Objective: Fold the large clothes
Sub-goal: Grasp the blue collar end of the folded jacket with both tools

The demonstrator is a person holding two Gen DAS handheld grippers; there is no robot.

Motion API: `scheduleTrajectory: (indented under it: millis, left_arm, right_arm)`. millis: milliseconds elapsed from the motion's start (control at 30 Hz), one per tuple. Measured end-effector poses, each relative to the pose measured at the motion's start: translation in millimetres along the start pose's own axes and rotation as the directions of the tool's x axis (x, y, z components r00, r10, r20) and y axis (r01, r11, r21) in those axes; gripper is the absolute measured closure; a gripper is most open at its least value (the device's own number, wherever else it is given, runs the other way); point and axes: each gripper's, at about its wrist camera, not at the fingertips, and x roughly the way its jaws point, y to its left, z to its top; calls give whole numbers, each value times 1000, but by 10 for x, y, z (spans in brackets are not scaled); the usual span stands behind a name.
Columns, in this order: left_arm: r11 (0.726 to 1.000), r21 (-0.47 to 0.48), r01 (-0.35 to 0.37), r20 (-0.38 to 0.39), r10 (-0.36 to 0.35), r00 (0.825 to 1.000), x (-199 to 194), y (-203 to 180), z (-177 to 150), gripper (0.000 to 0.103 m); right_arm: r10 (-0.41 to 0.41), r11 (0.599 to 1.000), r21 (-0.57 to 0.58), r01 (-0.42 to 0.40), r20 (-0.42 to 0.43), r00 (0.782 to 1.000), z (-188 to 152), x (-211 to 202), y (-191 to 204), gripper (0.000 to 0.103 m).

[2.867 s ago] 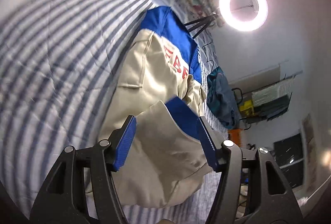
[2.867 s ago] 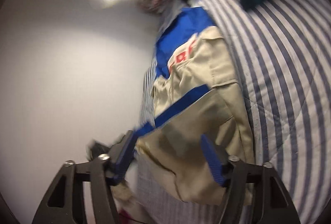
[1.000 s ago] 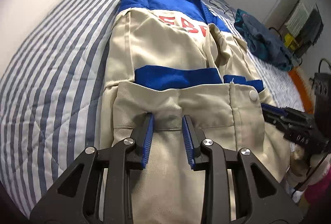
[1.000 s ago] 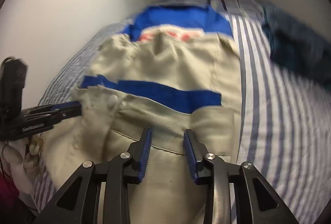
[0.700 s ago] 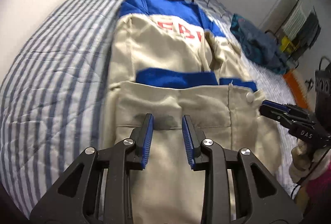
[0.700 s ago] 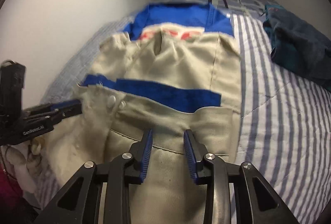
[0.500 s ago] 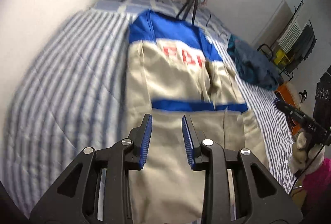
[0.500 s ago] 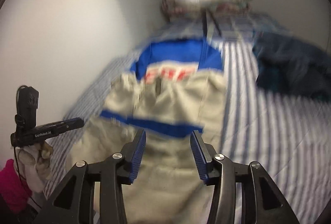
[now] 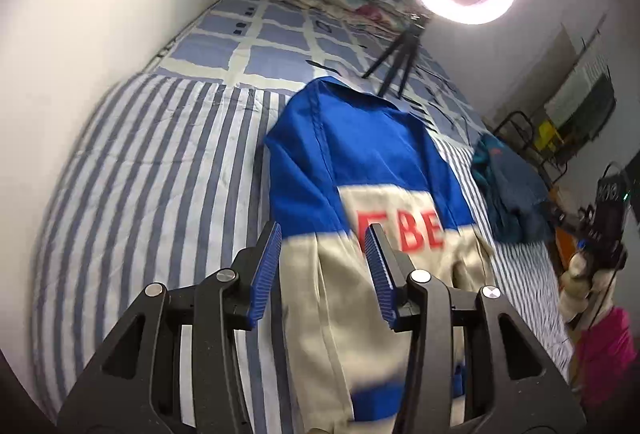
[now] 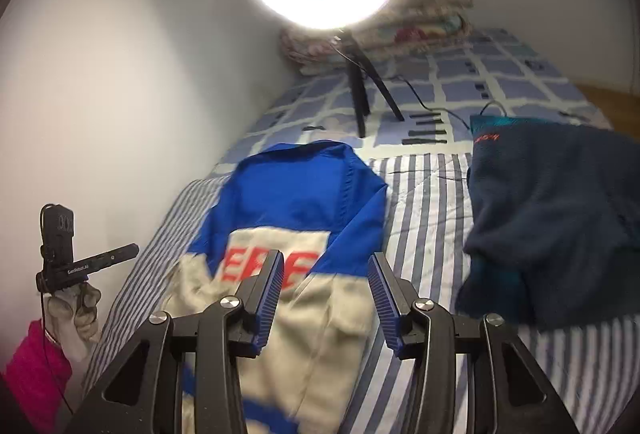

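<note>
Hem fold just released, both grippers clear of the jacket (image 9: 372, 201).

Left gripper (image 9: 324, 274) and right gripper (image 10: 322, 288): fingers have just been opening, now moderately apart, holding nothing; next, regrasp for another fold.

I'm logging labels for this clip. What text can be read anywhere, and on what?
"GenRobot.AI": on the left gripper, seen from the right wrist.
"FBE": red letters on the jacket, partly hidden and blurred.
Small red mark on the dark fleece: too blurred to read.
</note>
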Motion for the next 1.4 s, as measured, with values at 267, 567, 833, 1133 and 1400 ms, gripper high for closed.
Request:
scheduleTrajectory:
  millis: [267,567,833,1133,1400]
  left_arm:
    - [992,-129,-7,-58,0,998,752,337,392,53]
    - [986,-129,-101,-114,86,990,1352,403,594,53]
    - [982,-14,-187,-113,184,976,1599,223,611,53]
    - [964,73,-255,-72,260,963,1589,29,559,100]
    - [963,112,-247,32,245,969,1166,-265,586,101]
  right_arm:
    - [-26,1000,2,26,-68,997,286,821,-319,56]
    - [-44,999,10,45,-104,994,603,1513,-443,45]
    - [-25,1000,-19,23,-131,991,600,1909,-359,55]
    - [-25,995,-100,13,-123,992,613,1847,-196,98]
    - [10,992,-128,-13,-23,1000,737,1392,25,101]
